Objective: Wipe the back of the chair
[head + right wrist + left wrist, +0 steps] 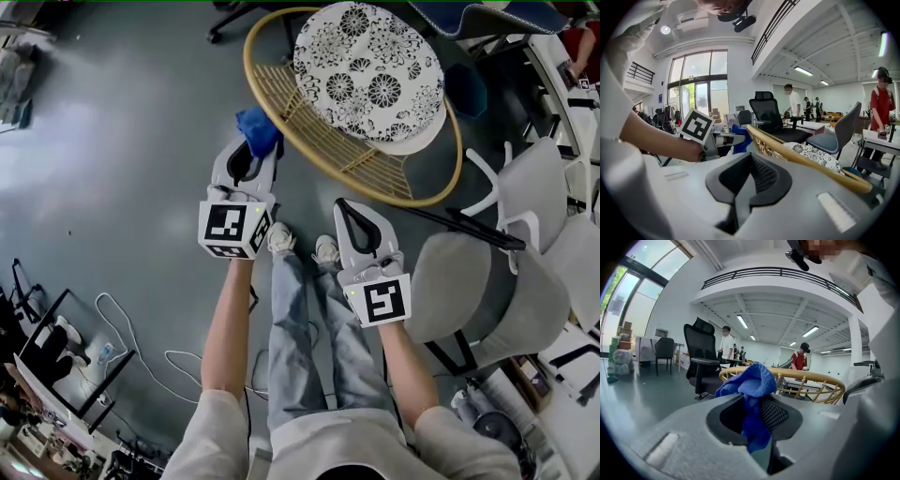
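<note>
A round rattan chair [349, 155] with a black-and-white patterned cushion [367, 67] stands ahead of me on the grey floor. My left gripper [249, 150] is shut on a blue cloth [260, 129], which sits against the outer left side of the chair's rattan back. In the left gripper view the blue cloth [752, 387] bunches between the jaws, with the rattan rim [813, 377] just behind it. My right gripper [346, 212] is shut and holds nothing, hanging below the chair's near rim [801, 159]. The right gripper view also shows the cloth [739, 137].
Grey padded chairs [536, 202] crowd the right side. A black office chair [701, 357] stands beyond the rattan chair. Cables [122, 328] and a black stand lie at lower left. My legs and shoes [281, 239] are below the grippers. People stand in the background.
</note>
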Demonstrator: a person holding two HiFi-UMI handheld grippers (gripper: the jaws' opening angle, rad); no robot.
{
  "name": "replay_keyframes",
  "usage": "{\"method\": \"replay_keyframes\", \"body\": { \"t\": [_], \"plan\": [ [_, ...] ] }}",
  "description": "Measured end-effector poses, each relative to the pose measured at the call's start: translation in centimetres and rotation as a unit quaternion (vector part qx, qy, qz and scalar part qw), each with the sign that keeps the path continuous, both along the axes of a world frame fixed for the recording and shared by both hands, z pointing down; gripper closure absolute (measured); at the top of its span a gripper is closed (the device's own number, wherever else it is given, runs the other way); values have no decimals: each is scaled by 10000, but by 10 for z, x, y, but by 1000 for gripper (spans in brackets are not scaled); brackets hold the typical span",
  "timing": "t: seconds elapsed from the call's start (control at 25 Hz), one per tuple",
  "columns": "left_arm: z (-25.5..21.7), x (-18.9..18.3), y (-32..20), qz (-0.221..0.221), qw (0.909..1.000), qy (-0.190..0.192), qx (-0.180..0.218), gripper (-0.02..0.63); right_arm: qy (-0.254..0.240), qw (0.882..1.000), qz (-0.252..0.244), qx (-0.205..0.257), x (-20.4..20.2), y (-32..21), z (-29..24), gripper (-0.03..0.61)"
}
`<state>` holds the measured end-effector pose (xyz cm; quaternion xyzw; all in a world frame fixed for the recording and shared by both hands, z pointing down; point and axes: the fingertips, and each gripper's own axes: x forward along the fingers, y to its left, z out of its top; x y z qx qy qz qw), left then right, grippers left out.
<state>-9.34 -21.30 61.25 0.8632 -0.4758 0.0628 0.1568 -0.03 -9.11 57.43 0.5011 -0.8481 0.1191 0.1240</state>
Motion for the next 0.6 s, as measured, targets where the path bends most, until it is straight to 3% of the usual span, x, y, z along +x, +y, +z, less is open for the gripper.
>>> {"method": "replay_keyframes", "body": {
  "t": [0.6],
  "plan": [
    [48, 26, -13, 209, 9992, -81, -333, 537, -34, 9997, 16, -227, 6, -2, 22, 578]
  ]
}}
